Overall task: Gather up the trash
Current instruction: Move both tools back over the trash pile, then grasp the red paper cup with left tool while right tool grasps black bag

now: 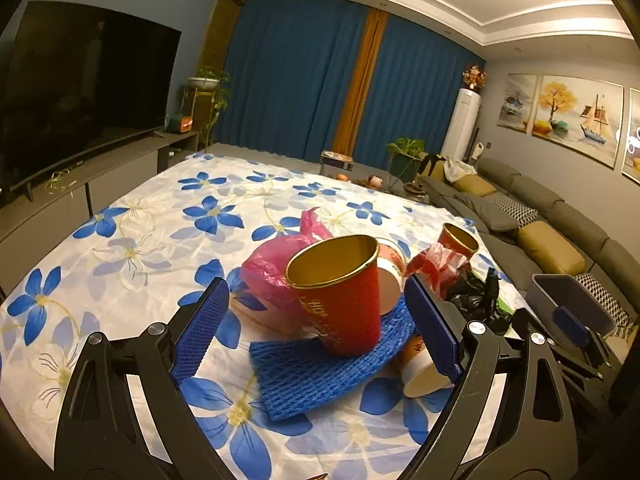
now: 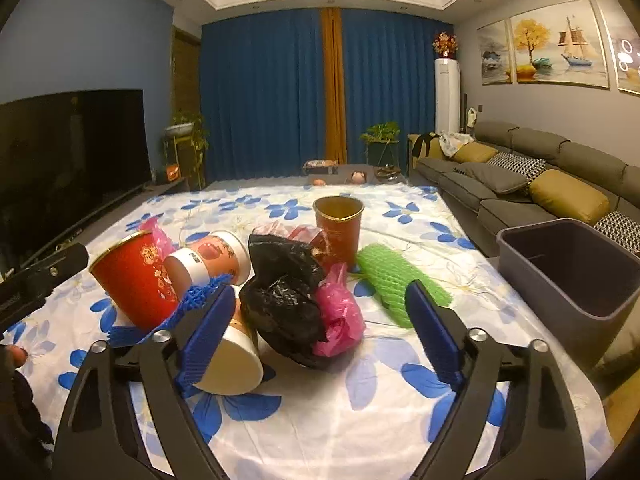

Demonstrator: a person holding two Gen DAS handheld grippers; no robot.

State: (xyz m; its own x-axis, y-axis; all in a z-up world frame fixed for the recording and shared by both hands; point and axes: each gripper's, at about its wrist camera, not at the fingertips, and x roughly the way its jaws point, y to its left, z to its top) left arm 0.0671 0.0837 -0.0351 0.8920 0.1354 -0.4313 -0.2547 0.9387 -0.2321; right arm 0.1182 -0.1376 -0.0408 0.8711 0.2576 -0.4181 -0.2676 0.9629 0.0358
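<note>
Blue-padded fingers of both grippers (image 1: pixel 316 328) (image 2: pixel 320 332) apart, tilted down toward trash, nothing clamped.

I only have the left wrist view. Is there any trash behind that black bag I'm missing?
Observer: Yes. A green foam net lies on the cloth to the right of the black bag.
Operator: Is the grey bin empty?
Observer: The right wrist view looks into the grey bin; no trash shows in the part visible.
Operator: What is the right hand-held gripper lined up on?
Observer: The right hand-held gripper stands open around the black bag and a pink bag, not pressing either.
</note>
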